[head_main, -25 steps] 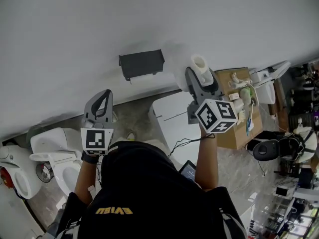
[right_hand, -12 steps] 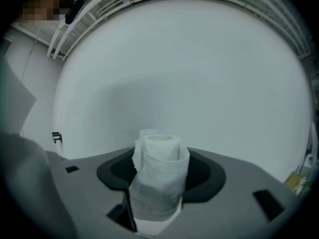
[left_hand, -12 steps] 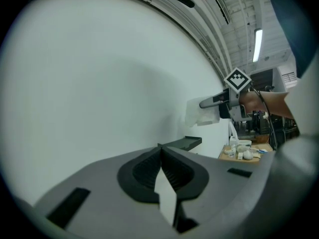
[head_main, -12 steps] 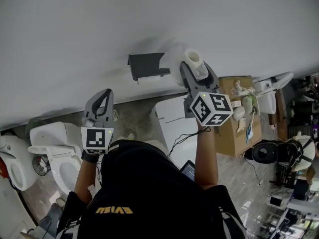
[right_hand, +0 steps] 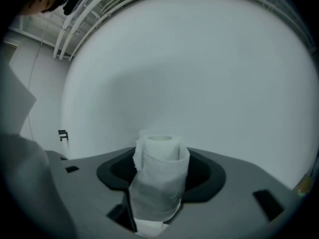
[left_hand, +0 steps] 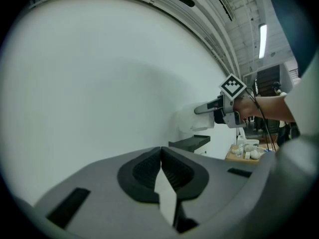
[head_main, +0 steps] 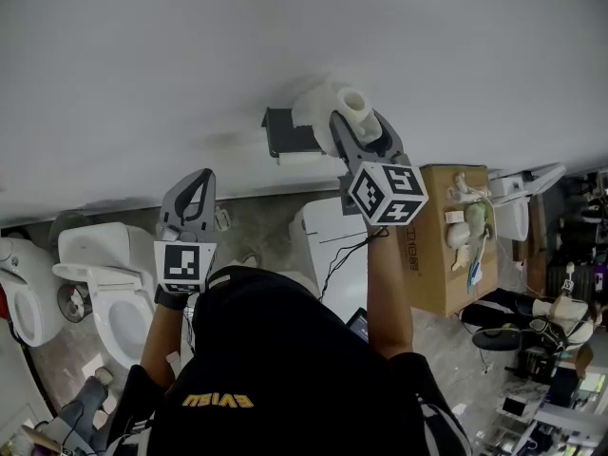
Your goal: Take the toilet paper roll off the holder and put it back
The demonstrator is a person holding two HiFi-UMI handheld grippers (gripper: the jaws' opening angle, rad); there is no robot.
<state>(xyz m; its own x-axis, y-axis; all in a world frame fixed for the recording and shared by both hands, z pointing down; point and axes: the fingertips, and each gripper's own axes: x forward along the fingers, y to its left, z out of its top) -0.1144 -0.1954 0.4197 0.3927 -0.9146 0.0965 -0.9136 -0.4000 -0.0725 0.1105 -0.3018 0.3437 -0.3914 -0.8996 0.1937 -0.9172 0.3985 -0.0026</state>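
My right gripper (head_main: 357,123) is shut on the white toilet paper roll (head_main: 344,105) and holds it against the white wall, right beside the right end of the dark holder (head_main: 288,132). In the right gripper view the roll (right_hand: 160,173) stands on end between the two jaws, loose wrap hanging, with the right gripper (right_hand: 159,158) closed around it. My left gripper (head_main: 196,182) is lower left of the holder, away from it, shut with nothing in it. The left gripper (left_hand: 161,151) looks across at the holder (left_hand: 191,143), the roll (left_hand: 187,119) and the right gripper (left_hand: 212,108).
Two white toilets (head_main: 104,293) stand on the floor at the left. A white toilet tank (head_main: 328,240) sits below the holder. A cardboard box (head_main: 442,255) with small items on top stands to the right. A small dark fixture (right_hand: 62,135) is on the wall far left.
My right gripper has carried the roll leftward along the wall, from well right of the holder to its right end. The left gripper has kept its place near my body.
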